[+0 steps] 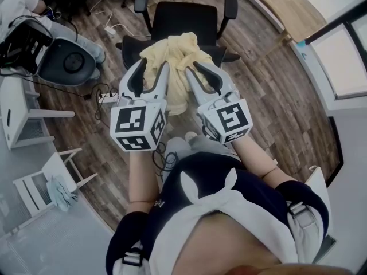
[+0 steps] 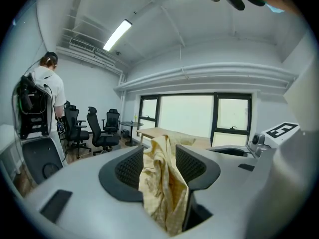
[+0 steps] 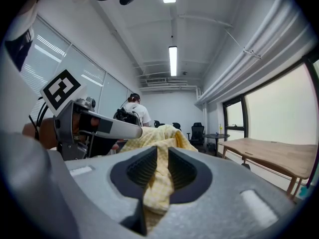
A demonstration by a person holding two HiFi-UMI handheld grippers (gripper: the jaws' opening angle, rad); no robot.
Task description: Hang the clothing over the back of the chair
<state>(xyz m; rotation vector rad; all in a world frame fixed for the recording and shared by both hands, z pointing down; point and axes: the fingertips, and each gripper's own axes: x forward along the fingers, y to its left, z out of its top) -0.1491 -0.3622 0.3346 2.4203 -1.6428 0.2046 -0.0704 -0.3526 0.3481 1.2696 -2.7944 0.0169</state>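
Note:
A pale yellow garment (image 1: 172,59) lies bunched over the back of a black office chair (image 1: 183,19), hiding most of the backrest. Both grippers reach into it from the near side. My left gripper (image 1: 150,76) is open: in the left gripper view its jaws (image 2: 160,156) stand wide apart, and a fold of the garment (image 2: 162,188) hangs loosely between them. My right gripper (image 1: 198,76) is shut on the garment; in the right gripper view its jaws (image 3: 162,156) stand narrow, pinching the yellow fabric (image 3: 157,193).
A power strip with cables (image 1: 106,96) lies on the wood floor left of the chair, beside a grey round machine (image 1: 69,62). A white chair (image 1: 46,182) and a white table (image 1: 17,113) stand at the left. A person (image 2: 47,83) stands by other office chairs (image 2: 94,128). A wooden table (image 3: 274,158) is to the right.

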